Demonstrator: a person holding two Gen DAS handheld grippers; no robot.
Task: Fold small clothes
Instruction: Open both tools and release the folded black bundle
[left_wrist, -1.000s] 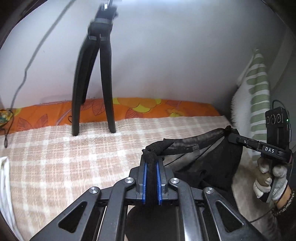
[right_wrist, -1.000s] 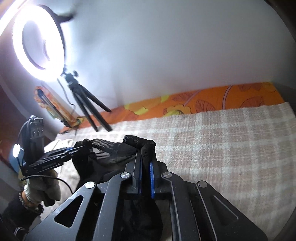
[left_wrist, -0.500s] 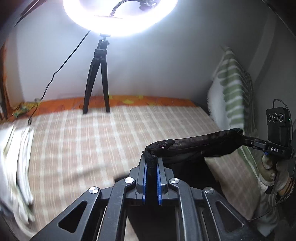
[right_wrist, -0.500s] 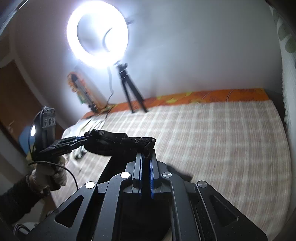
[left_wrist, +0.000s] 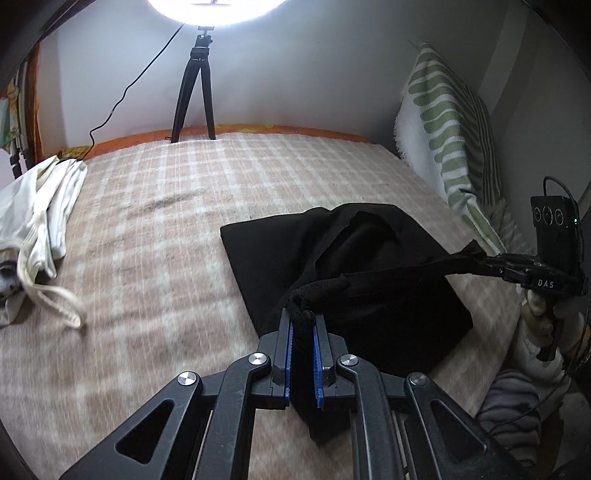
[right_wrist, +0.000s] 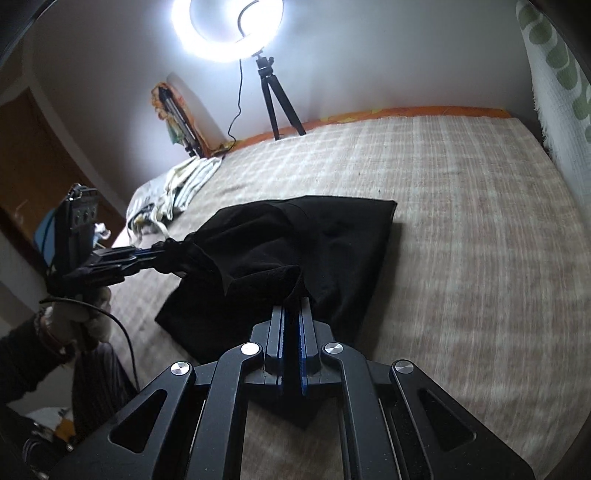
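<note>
Black garment (left_wrist: 332, 266) stretched between left tool (left_wrist: 303, 325) and right tool (right_wrist: 291, 295), each pinching a corner; far half draped forward across the bed (left_wrist: 155, 206).

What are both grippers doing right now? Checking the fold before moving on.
Left gripper: closed on an edge of the black garment.
Right gripper: closed on another edge of it.
</note>
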